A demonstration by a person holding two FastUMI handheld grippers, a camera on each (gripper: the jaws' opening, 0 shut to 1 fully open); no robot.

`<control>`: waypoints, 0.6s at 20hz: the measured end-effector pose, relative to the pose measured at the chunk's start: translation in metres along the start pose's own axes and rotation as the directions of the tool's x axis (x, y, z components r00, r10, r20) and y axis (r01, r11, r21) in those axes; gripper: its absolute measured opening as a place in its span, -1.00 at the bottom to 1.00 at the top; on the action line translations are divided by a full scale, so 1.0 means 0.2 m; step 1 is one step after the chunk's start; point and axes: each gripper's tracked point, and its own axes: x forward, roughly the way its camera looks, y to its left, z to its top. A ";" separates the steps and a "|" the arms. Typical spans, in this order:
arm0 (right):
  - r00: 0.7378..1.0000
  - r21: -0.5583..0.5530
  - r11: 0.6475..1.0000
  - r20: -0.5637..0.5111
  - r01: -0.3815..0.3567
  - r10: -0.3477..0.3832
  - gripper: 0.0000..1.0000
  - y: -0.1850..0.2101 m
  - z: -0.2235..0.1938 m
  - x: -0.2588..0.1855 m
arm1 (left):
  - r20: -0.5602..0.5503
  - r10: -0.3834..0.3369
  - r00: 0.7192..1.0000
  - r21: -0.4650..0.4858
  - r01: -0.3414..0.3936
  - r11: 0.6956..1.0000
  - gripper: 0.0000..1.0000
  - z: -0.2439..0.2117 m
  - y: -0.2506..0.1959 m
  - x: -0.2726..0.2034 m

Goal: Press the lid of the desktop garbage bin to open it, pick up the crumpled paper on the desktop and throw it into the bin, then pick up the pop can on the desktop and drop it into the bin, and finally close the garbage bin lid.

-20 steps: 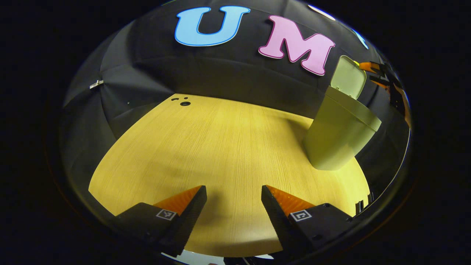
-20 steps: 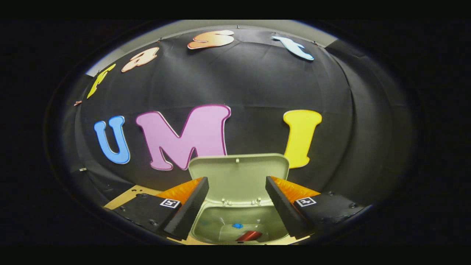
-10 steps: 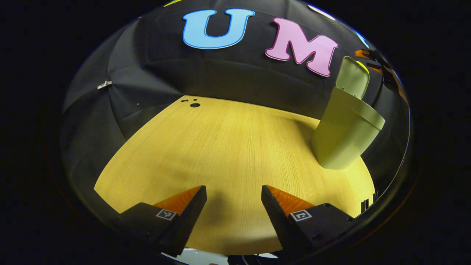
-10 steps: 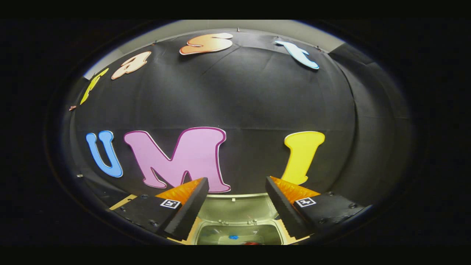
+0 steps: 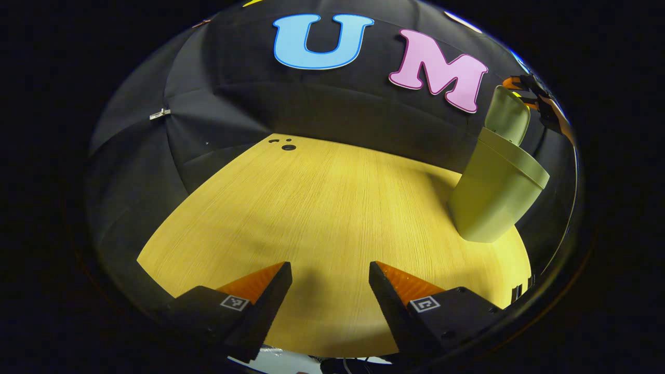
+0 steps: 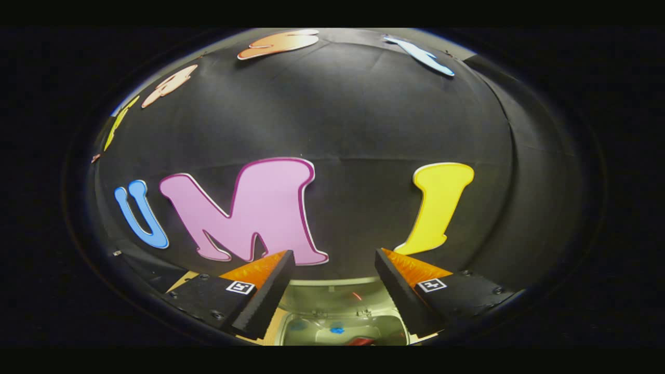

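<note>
Black cloth booth wall behind, light wood tabletop (image 5: 322, 208) bare across the middle in the left gripper view, a few small holes (image 5: 284, 145) near its far edge.

Bin (image 5: 493, 195) stands at the right side of the tabletop, pale green, lid (image 5: 509, 114) tipped up on its hinge, so open. In the right gripper view the lid's inside face (image 6: 337, 296) sits between the fingers at the bottom, bin mouth just below it. Inside: a red item (image 6: 361, 341), prob the pop can, and a blue bit (image 6: 337, 329); can't ID the paper for sure.

Left tongs (image 5: 330, 298): jaws apart, nothing held, low over bare tabletop, well apart from the bin. Right tongs (image 6: 335, 291): jaws apart, nothing held, above the bin opening, close to the lid. Right tongs also visible in the left gripper view as a dark shape (image 5: 540, 98) just beside the lid top.

Step, my read: no paper or can left on the tabletop that I can see, so both drops look done. Remaining = step 4, close lid.

Next move needs: right tongs over the top edge of the lid, then push it fwd and down till it latches. Watch for the bin sliding or tipping, it looks light. Left tongs could brace the body if needed.

Writing: small square marker tags (image 6: 240, 286) on the fingers, not readable. No brand visible on the bin.
</note>
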 end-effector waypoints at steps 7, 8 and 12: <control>0.999 -0.029 1.000 -0.031 0.007 -0.008 0.94 -0.01 -0.08 -0.17 | 0.004 -0.017 1.000 -0.013 0.017 1.000 0.93 0.01 0.02 0.03; 0.999 -0.027 1.000 -0.038 0.003 -0.004 0.95 -0.01 -0.10 -0.21 | 0.003 -0.025 1.000 -0.010 0.025 1.000 0.92 0.01 0.01 0.03; 0.997 -0.038 0.999 -0.080 -0.003 -0.001 0.94 -0.02 -0.21 -0.36 | -0.014 -0.053 0.999 0.018 0.053 0.998 0.93 -0.03 0.00 0.04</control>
